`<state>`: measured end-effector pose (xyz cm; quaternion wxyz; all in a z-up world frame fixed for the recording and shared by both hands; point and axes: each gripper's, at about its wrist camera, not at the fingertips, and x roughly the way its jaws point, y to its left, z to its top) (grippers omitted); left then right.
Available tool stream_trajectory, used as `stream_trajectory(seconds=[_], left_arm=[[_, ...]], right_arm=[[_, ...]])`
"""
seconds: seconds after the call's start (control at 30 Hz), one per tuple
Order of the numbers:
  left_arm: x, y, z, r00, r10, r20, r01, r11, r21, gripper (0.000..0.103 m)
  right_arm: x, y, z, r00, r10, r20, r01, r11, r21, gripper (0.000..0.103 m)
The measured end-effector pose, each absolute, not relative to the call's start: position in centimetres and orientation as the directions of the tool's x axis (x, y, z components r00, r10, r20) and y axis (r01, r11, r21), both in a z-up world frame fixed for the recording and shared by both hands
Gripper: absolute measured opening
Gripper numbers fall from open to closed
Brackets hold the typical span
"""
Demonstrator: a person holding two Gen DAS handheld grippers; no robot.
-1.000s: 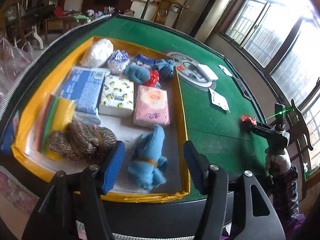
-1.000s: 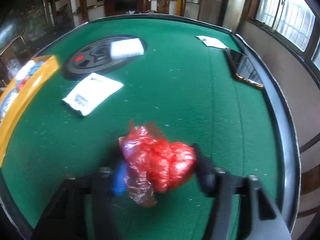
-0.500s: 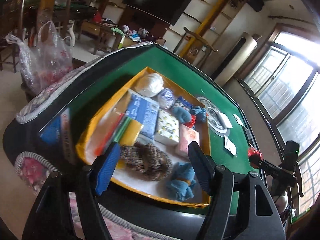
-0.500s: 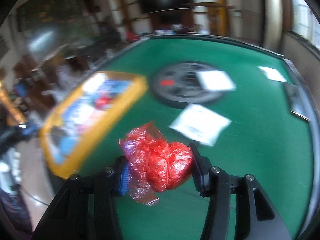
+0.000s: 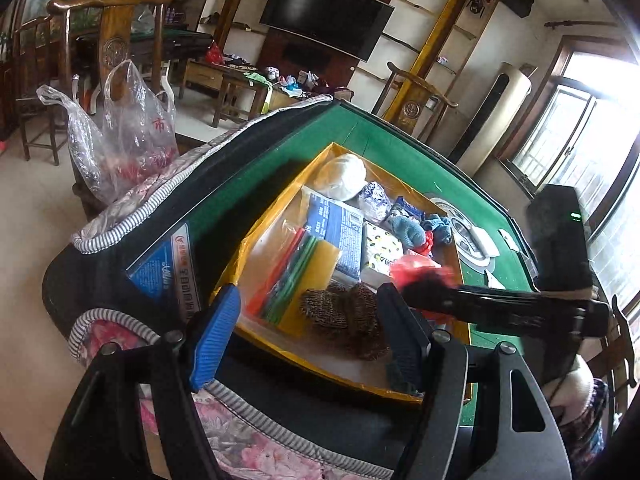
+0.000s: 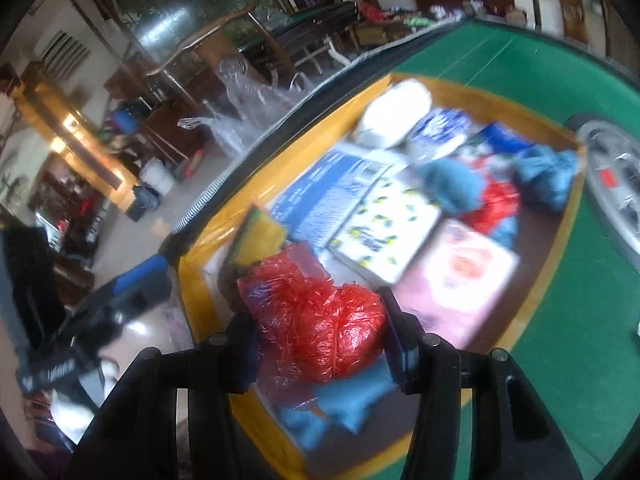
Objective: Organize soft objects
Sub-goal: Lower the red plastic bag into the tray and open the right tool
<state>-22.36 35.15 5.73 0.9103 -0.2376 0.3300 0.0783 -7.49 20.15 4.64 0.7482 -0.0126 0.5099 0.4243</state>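
My right gripper [image 6: 320, 332] is shut on a crumpled red plastic bag [image 6: 320, 320] and holds it over the near end of the yellow tray [image 6: 472, 92]. In the left wrist view the right gripper [image 5: 424, 280] reaches in from the right with the red bag [image 5: 412, 266] above the tray [image 5: 256, 236]. The tray holds tissue packs [image 5: 336, 228], blue socks [image 5: 408, 230], a brown knitted roll [image 5: 344, 316] and a white bundle [image 5: 344, 176]. My left gripper [image 5: 308, 336] is open and empty, held back at the tray's near corner.
The tray lies on a green felt table [image 5: 360, 128] with a padded black rim. A round grey panel [image 6: 616, 168] sits at the table's middle, right of the tray. A clear plastic bag [image 5: 120, 136] hangs on a chair left of the table.
My right gripper has carried the red bag leftwards from the open felt to above the tray. My left gripper has drawn back and up, away from the tray.
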Motion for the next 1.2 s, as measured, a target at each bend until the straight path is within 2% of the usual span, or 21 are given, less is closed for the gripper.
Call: stream_trajectory(seconds=[0.17,0.4,0.53,0.63,0.7,0.73,0.93,1.2], left_arm=[[-22.2,35.5,5.2,0.765,-0.021,-0.644,-0.297,0.875,-0.382,0.070],[-21.6,34.4,5.3,0.760,0.010,-0.650,-0.297,0.894,-0.334,0.070],[-21.9,33.3,6.1,0.762,0.107,-0.639,-0.324,0.917,-0.233,0.070],[-22.1,32.4,6.7,0.761,0.169,-0.627,-0.340,0.926,-0.162,0.073],[-22.1,31.9,7.0,0.761,0.201,-0.617,-0.349,0.929,-0.127,0.074],[-22.1,31.8,7.1,0.760,0.215,-0.613,-0.354,0.929,-0.112,0.074],[-22.0,30.8,7.5,0.745,0.273,-0.609,-0.372,0.927,-0.040,0.074],[-22.1,29.4,8.0,0.734,0.297,-0.610,-0.370,0.929,0.008,0.074]], right_arm=[[-7.4,20.0,3.4,0.082,0.619,-0.781,-0.598,0.658,0.458,0.046],[-10.3,19.6,4.4,0.260,0.425,-0.867,-0.636,0.751,0.178,0.047],[-11.5,20.7,3.7,0.312,0.356,-0.881,-0.679,0.732,0.055,0.051],[-12.6,20.5,4.9,0.340,0.415,-0.844,-0.698,0.713,0.069,0.059],[-13.6,20.2,5.9,0.357,0.456,-0.815,-0.712,0.697,0.078,0.071],[-14.1,19.9,6.6,0.372,0.474,-0.798,-0.719,0.690,0.075,0.072],[-15.4,18.2,8.8,0.432,0.517,-0.739,-0.705,0.705,0.080,0.073],[-13.7,16.1,7.8,0.424,0.533,-0.732,-0.667,0.731,0.147,0.074]])
